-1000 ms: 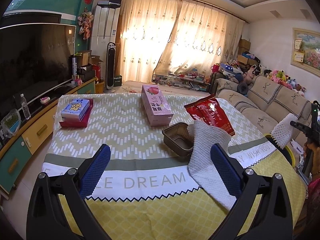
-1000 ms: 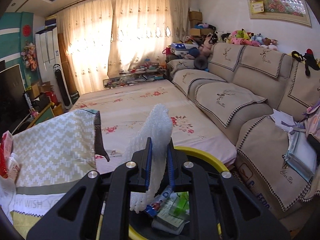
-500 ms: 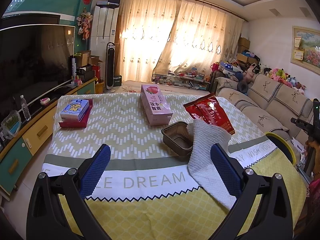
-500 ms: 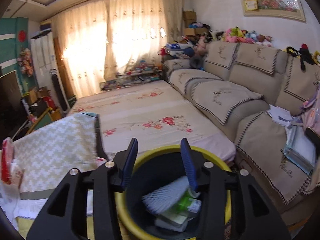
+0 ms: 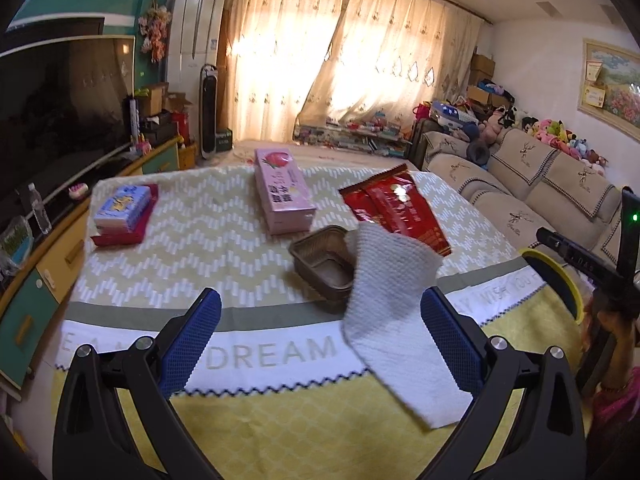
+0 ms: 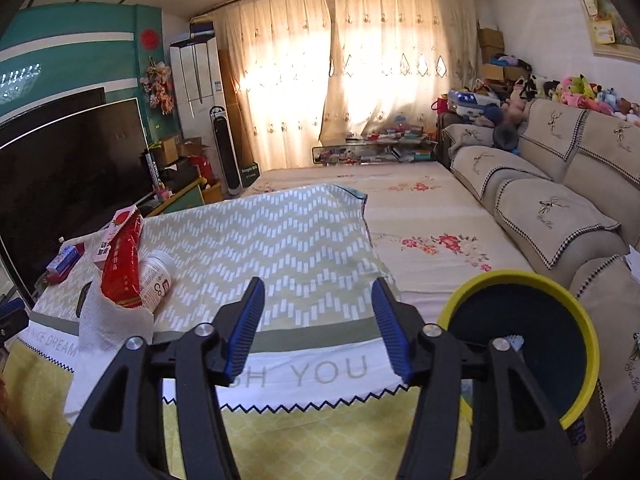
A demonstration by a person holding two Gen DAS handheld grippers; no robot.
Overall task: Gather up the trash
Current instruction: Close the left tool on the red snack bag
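Observation:
On the tablecloth-covered table [image 5: 192, 248] lie a white paper towel [image 5: 394, 312], a brown plastic tray [image 5: 322, 266] partly under it, and a red snack bag [image 5: 396, 208]. My left gripper [image 5: 320, 340] hangs open just short of the towel and tray, holding nothing. My right gripper [image 6: 318, 328] is over the table's near right corner; its jaws are opening with nothing between them. To its right stands the yellow-rimmed bin [image 6: 520, 275], with a bit of white foam net [image 6: 512, 340] inside. The towel [image 6: 104, 324], red bag [image 6: 122, 264] and a white bottle [image 6: 156, 278] lie to its left.
A pink carton [image 5: 282, 190] and a blue tissue pack on a red book [image 5: 122, 206] sit further back on the table. A TV and cabinet run along the left, a sofa [image 6: 552, 208] along the right. A person's hand [image 5: 616, 320] shows at the right edge beside the bin [image 5: 556, 276].
The right gripper opened and dropped the white foam net into the bin, then swung left toward the table. The left gripper stayed open and edged slightly forward.

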